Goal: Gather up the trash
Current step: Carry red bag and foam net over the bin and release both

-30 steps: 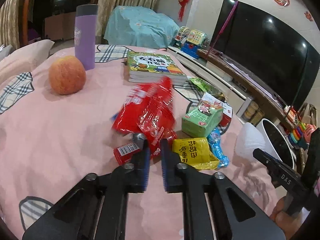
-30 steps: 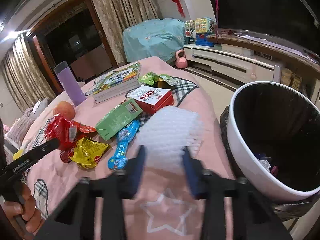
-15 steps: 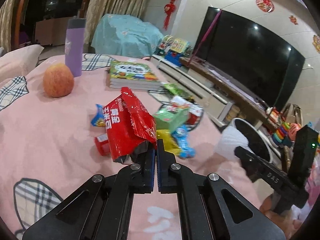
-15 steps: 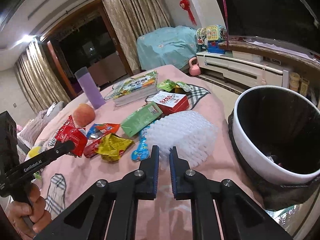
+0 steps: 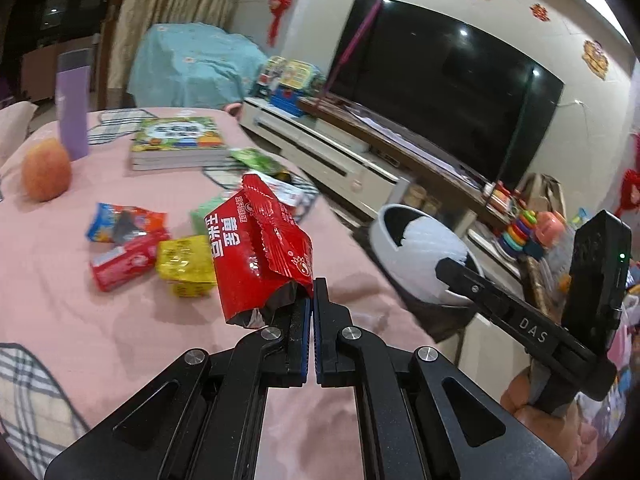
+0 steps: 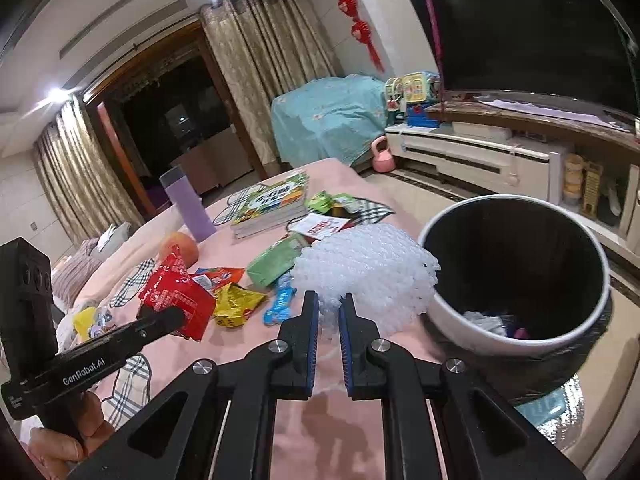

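Holding a red snack wrapper (image 5: 256, 256) in my clenched left gripper (image 5: 311, 300) and bubble wrap (image 6: 368, 268) in my right gripper (image 6: 329, 308), I judge both not yet in the trash bin (image 6: 580, 332), with several wrappers left on the pink tablecloth (image 5: 60, 312).

A large dark television (image 5: 448, 92) is seen on the far wall above a long low cabinet (image 6: 480, 160). Gold curtains (image 6: 272, 76) are drawn beside a dark doorway (image 6: 168, 120), and red ornaments (image 6: 352, 8) are hung high.

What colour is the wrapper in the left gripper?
Red, with white and yellow print. The wrapper shows best in the left wrist view, pinched by the left gripper.
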Demonstrator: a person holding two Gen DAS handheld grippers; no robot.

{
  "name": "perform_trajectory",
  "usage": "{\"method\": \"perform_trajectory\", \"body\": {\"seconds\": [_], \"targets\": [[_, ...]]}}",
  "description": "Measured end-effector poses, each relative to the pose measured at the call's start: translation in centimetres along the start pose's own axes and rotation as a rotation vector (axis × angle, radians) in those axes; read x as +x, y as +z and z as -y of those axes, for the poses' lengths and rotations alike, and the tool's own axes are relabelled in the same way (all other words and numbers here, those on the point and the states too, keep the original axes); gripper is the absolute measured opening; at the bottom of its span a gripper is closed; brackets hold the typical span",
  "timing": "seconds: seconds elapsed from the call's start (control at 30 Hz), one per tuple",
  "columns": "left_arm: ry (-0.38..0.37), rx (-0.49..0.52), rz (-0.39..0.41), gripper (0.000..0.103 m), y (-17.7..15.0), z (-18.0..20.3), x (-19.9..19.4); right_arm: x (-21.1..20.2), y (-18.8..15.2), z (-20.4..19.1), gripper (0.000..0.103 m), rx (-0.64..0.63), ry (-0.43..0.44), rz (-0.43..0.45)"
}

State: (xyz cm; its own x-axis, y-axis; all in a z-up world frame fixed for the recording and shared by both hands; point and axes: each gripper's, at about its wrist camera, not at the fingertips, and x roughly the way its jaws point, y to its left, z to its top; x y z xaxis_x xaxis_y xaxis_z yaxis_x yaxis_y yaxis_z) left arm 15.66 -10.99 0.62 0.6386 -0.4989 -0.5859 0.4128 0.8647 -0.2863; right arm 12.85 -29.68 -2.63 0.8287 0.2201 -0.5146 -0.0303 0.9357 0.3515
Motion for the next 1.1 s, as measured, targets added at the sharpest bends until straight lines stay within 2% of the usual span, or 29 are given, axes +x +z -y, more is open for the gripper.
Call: {"method": "perform_trajectory", "body": {"seconds": [0.53, 1.1], "targets": [[-0.085, 0.085, -0.067, 0.001, -0.1, 6.4, 3.1, -4.1, 0.6, 5.7, 0.01, 0.047, -0.093, 0.045], [-0.14, 0.162, -0.097, 0.001, 1.9, 11.4, 6.3, -4.6, 1.4, 9.4, 0.01, 0.056, -0.108, 0.029]]}}
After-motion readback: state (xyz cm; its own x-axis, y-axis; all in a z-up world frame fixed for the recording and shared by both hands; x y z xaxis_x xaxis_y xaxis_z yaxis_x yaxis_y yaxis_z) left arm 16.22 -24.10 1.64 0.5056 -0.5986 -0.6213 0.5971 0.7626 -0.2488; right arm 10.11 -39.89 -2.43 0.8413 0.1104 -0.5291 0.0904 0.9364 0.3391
